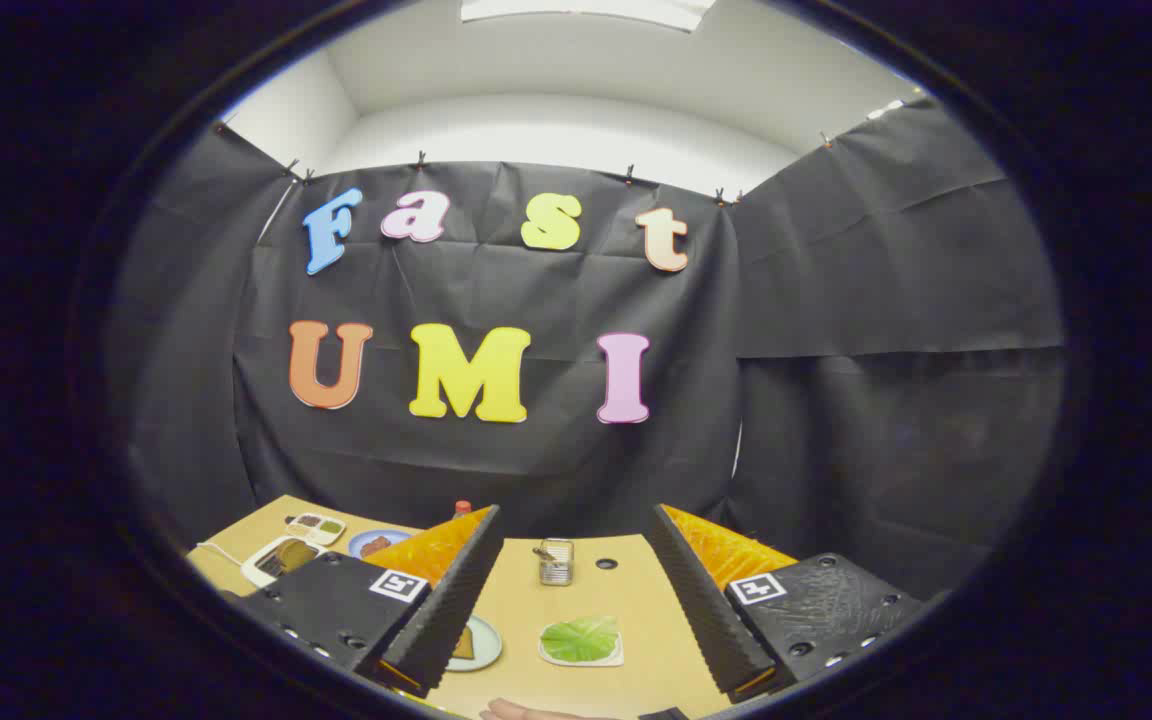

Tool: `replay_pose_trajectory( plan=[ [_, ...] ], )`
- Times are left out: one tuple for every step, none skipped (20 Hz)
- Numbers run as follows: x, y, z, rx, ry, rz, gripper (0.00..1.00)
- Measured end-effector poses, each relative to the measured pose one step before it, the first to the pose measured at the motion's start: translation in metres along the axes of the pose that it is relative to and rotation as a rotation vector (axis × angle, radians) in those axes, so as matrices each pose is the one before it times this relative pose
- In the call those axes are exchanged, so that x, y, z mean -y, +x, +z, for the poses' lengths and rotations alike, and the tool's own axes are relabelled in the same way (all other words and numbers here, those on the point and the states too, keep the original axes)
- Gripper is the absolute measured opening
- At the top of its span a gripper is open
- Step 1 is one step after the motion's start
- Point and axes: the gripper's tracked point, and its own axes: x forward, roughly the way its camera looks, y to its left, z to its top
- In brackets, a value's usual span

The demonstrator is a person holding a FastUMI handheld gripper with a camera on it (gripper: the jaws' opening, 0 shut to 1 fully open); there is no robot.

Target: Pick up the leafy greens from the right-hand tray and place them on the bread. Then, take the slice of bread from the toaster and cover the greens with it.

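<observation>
We see gripper (576,600) spread, holding nothing | greens (581,639) on tray, between fingers | plate (484,641) left of greens | toaster (556,561) beyond greens

A staged recording booth is showing here, not a real kitchen: black cloth (836,330) is hanging clipped along white walls (556,130), and a small wooden bench (576,600) is carrying a toaster (556,562) and plates of food.

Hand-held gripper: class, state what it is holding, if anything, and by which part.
Nothing is held. The hand-held gripper is open above the wooden table; the flat green leaf lies untouched on its white tray between the fingers.
</observation>
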Motion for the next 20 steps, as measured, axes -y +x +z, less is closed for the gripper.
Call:
replay_pose_trajectory(
  plan=[
    [0.00231,0.00282,-0.00212,-0.01121,0.0056,0.01009,0.94],
    [0.00375,0.00424,-0.00332,-0.0132,0.0095,0.00496,0.94],
    [0.00364,0.00537,-0.00229,-0.01151,0.01199,0.00838,0.94],
    [0.00183,0.00402,-0.00147,-0.00726,0.00688,0.01034,0.94],
    [0.00371,0.00414,-0.00148,-0.00585,0.00261,0.00756,0.94],
    [0.0062,0.00626,-0.0029,-0.0082,-0.00075,0.00417,0.94],
    [0.00417,0.0052,-0.0036,-0.0083,-0.00023,0.00645,0.94],
    [0.00473,0.00515,-0.00228,-0.01174,0.00044,0.00401,0.94],
    [0.00569,0.00438,-0.00349,-0.00926,0.00073,0.00186,0.94],
    [0.00373,0.00421,-0.00272,-0.00782,-0.00077,0.00643,0.94],
    [0.00393,0.00481,-0.00455,-0.00351,-0.00537,0.00645,0.94],
    [0.00421,0.00493,-0.00516,-0.00573,-0.00957,0.0037,0.94],
    [0.00459,0.00618,-0.00795,-0.01136,-0.00922,0.00355,0.94],
    [0.00192,0.00718,-0.00778,-0.01515,-0.0019,0.0102,0.94],
    [0.00175,0.00678,-0.01034,-0.01851,0.00451,0.01048,0.94],
    [0.00251,0.00885,-0.01106,-0.02565,0.00474,0.00953,0.94],
    [0.00185,0.01059,-0.01257,-0.02865,0.00529,0.00978,0.94],
    [0.00199,0.01148,-0.01148,-0.02905,0.00245,0.00965,0.94],
    [0.00235,0.01189,-0.01313,-0.03047,-0.00129,0.00683,0.94],
    [0.0025,0.01199,-0.01048,-0.02746,-0.0021,0.00604,0.94]
  ],
)
